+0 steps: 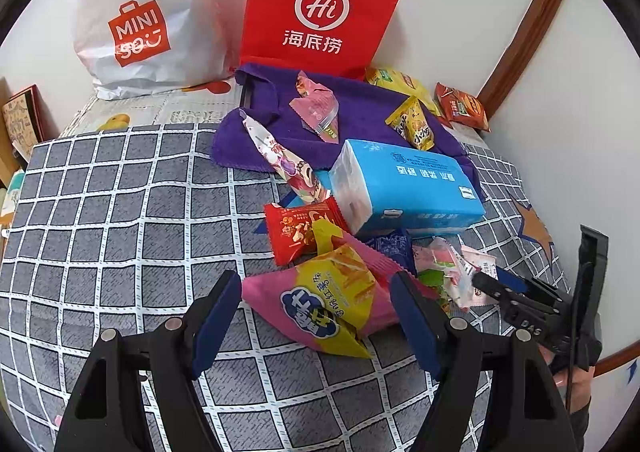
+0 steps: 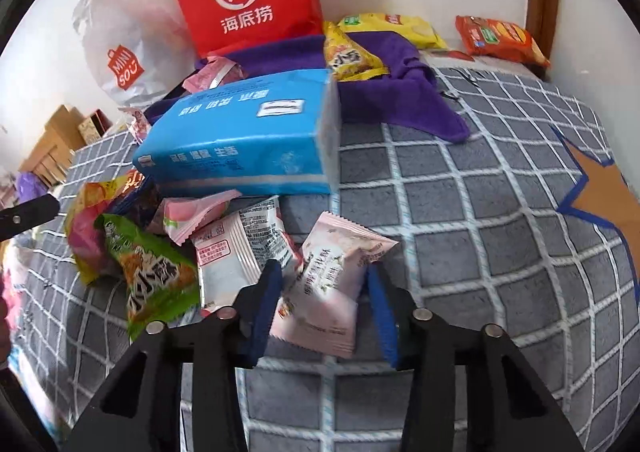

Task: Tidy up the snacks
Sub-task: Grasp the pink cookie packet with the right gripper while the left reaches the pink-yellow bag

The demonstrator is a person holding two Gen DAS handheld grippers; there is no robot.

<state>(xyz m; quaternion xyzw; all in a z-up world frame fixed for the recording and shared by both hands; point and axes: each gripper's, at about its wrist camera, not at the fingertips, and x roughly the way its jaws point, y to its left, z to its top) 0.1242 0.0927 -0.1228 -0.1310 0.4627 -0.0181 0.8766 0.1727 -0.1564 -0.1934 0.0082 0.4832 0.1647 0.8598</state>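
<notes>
A white shopping bag (image 1: 148,24) is sitting at the far left of the checked blanket (image 1: 120,212), and a red paper bag (image 1: 320,4) is standing just beside it. A purple cloth (image 1: 360,104) is lying in front of the red bag, with a few snacks on it. A blue tissue pack (image 1: 404,188) is resting near the middle, partly on the cloth. Snack packets are lying in a pile in front of it. The left gripper (image 1: 316,316) is sitting with its fingers apart on either side of a pink and yellow snack bag (image 1: 320,308), not squeezing it. Further right, the right gripper (image 2: 324,292) is pinching a pale pink snack packet (image 2: 332,276) between its blue fingers (image 2: 268,304). An orange packet (image 2: 500,36) is lying at the far right.
</notes>
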